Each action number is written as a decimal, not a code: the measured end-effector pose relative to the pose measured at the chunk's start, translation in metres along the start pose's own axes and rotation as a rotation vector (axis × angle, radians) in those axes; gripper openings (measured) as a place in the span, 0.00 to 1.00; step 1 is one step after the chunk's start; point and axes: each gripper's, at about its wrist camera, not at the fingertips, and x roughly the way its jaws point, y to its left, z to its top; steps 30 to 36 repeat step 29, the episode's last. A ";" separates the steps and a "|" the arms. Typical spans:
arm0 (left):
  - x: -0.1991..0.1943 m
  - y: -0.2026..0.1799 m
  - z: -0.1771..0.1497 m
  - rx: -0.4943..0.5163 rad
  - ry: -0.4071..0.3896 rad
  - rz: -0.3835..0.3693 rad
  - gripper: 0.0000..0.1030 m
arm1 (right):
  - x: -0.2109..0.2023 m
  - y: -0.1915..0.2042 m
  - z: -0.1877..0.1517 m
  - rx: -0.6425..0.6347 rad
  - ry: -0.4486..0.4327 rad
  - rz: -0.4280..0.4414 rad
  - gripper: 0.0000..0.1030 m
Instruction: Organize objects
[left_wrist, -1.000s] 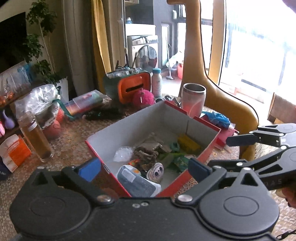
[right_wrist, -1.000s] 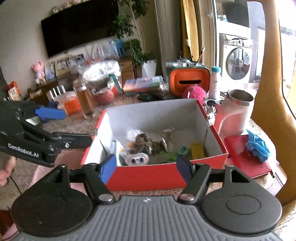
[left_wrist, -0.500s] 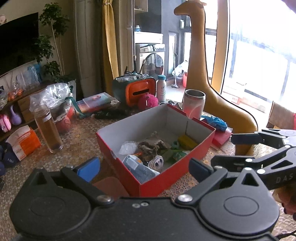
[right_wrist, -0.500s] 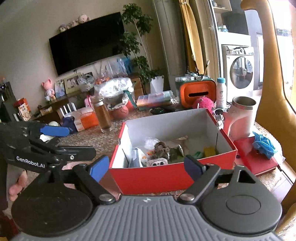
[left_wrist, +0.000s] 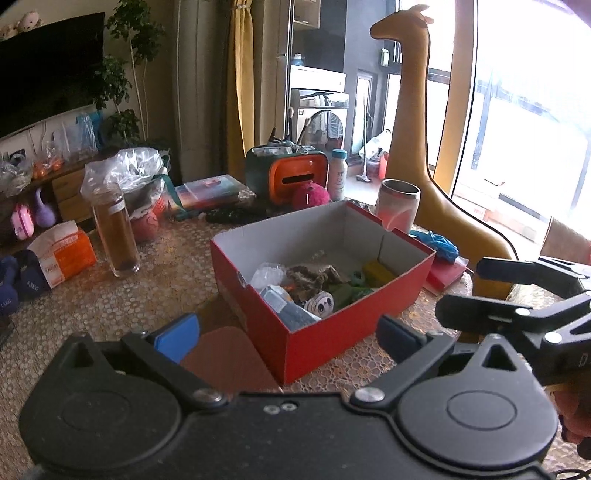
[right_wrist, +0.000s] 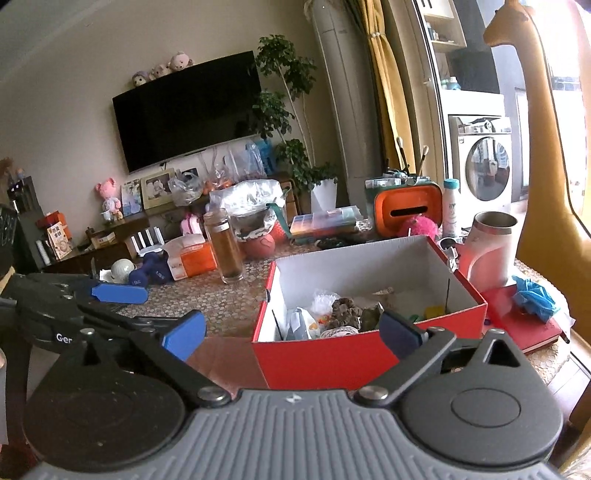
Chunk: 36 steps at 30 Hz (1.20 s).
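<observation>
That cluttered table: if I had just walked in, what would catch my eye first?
Probably the red box in the middle of the table, open-topped and full of small odds and ends. Next, the tall tan giraffe figure standing behind it by the bright window, with a steel-rimmed cup at its foot. Nearest the cameras, the left gripper and right gripper are both open and hold nothing.

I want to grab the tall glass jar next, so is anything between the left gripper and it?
Nothing visible: only bare table lies between the open left gripper and the glass jar; the red box sits off to the right.
</observation>
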 end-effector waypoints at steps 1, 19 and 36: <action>0.000 0.000 -0.001 -0.003 -0.001 -0.002 0.99 | 0.000 0.002 -0.001 -0.004 0.001 -0.003 0.98; 0.001 0.001 -0.017 -0.018 0.002 -0.001 0.99 | -0.002 0.006 -0.013 0.008 0.029 -0.026 0.98; 0.001 0.003 -0.020 -0.021 0.012 -0.007 0.99 | -0.004 0.004 -0.019 0.017 0.039 -0.038 0.98</action>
